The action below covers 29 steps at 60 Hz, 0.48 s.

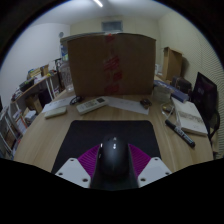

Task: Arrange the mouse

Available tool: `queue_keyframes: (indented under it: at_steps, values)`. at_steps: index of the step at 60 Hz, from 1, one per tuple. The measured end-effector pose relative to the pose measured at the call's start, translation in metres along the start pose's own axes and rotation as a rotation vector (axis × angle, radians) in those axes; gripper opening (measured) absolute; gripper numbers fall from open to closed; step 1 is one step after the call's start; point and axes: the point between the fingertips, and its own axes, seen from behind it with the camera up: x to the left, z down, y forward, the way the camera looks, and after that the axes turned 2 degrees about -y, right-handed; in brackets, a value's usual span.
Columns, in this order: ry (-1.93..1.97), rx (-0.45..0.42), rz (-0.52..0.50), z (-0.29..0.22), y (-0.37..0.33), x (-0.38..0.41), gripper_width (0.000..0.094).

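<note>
Mouse (113, 160) sits right between the jaws (112, 168), low and close to the camera. It is black and round on top. The pink pads (92, 158) show on both sides of it, and they look like they touch its sides. So I think the jaws are closed narrow and holding the mouse.

Under the mouse is a dark mat (95, 135) on the wooden surface (40, 140). I cannot tell if the mouse is resting on the mat or lifted a little above it.

My guess is that this is the carrying step. The mouse is held, and it needs a good spot. The next move calls for bringing it to the right place near the mat, setting it down flat and straight, and then opening the jaws slowly so the mouse does not slide.

The hand holds the tool low and nearly level, pointing across the mouse toward a big cardboard box (110, 62) well beyond it. A white keyboard (93, 104) lies beyond the mouse, in front of the box. A book (190, 122) lies off to the right of the mouse.
</note>
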Motion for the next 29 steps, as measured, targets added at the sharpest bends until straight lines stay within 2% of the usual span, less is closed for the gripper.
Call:
queue_keyframes:
  at_steps: [5,6,11,13,29]
  values:
    - [-0.021,0.025,-0.009,0.004,0.003,0.001,0.0539]
    - [-0.024,0.026,-0.014,0.004,0.003,0.002,0.0633]
    - [-0.029,0.039,-0.059,0.007,-0.006,0.012,0.0858]
    - [-0.026,0.035,-0.063,0.008,-0.012,0.012,0.0827]
    - [-0.032,-0.076,-0.06,0.033,-0.104,-0.031,0.0851]
